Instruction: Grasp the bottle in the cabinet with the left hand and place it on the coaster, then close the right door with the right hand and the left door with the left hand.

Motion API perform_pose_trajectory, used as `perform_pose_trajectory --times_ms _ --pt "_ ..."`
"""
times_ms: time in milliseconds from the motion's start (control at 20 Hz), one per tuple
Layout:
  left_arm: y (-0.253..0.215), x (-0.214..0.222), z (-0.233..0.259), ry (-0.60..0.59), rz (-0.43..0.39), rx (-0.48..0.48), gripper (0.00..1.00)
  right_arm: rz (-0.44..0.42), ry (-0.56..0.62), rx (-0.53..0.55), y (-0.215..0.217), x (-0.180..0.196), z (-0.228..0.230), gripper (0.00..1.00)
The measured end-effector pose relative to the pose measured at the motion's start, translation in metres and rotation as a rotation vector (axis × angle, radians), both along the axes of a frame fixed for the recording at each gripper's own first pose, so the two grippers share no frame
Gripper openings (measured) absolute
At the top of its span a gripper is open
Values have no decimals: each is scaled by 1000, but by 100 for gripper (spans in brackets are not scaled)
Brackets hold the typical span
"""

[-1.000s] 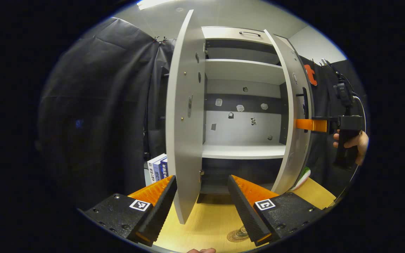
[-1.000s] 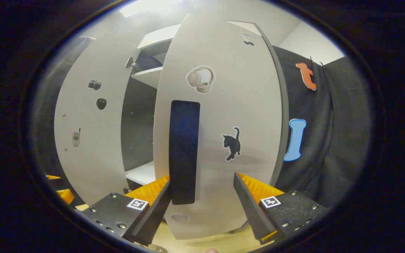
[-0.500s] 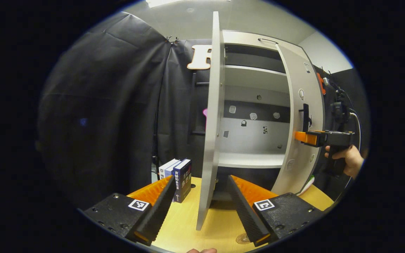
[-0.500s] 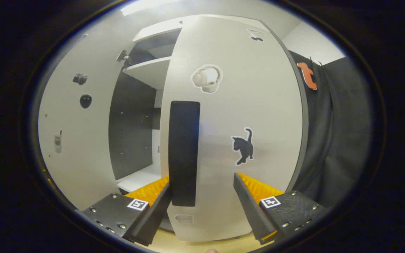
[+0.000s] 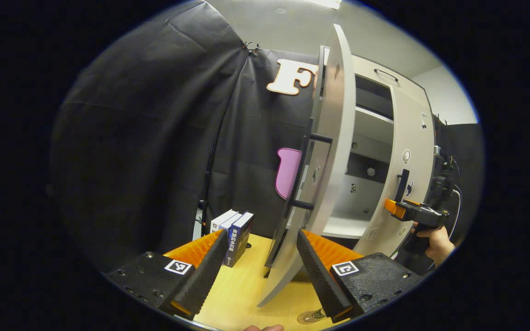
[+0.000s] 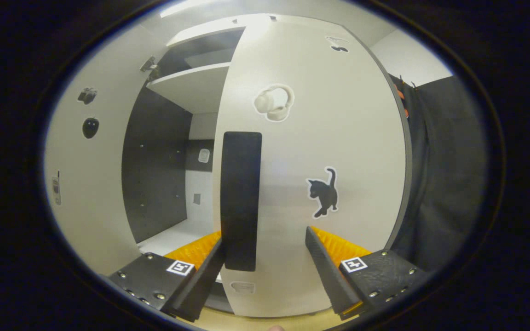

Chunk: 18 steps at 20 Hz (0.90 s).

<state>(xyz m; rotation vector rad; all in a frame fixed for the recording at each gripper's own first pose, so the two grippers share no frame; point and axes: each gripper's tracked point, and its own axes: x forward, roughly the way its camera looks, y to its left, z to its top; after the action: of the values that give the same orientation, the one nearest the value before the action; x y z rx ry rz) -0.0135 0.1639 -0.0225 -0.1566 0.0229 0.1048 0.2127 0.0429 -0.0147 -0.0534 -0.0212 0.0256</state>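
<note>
In the left gripper view, the left gripper [image 5: 259, 257] stood wide open, empty, with the left door's [image 5: 327, 184] lower edge between its fingers, touching neither. The bottle on its coaster [image 5: 312, 316] showed just under the right-hand finger. Far right, a hand [image 5: 436, 240] held the right gripper [image 5: 396, 209] against the right door [image 5: 405, 174].

In the right gripper view, the right gripper [image 6: 265, 257] was open, its fingers straddling the black handle [image 6: 241, 197]; contact with the left-hand finger was unclear.
</note>
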Motion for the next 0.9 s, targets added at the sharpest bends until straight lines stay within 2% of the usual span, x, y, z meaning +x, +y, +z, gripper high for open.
perform_pose_trajectory --times_ms 50,350,400,450,500,550,600,650,900 --pt "4 3 3 -7 -3 10 95 -11 -2 -1 0 1 0 100" --pt "14 19 21 -36 -19 50 95 -21 34 19 1 3 -9 100" --pt "12 21 23 -39 -33 48 90 -23 43 19 1 2 -11 100" --pt "12 24 26 -44 -44 49 90 -24 43 12 0 0 -12 100" --pt "11 25 28 -43 -55 52 95 -29 44 5 -1 -5 -13 100" --pt "9 26 30 -49 -69 59 95 -26 41 4 -1 -10 -12 100" --pt "5 27 33 -52 -85 67 90 -23 41 7 -1 -14 -12 100" --pt "3 28 35 -55 -95 77 95 -23 41 11 -2 -19 -11 97" --pt "-12 31 35 -56 -148 133 90 -19 61 40 -11 -40 -16 100"
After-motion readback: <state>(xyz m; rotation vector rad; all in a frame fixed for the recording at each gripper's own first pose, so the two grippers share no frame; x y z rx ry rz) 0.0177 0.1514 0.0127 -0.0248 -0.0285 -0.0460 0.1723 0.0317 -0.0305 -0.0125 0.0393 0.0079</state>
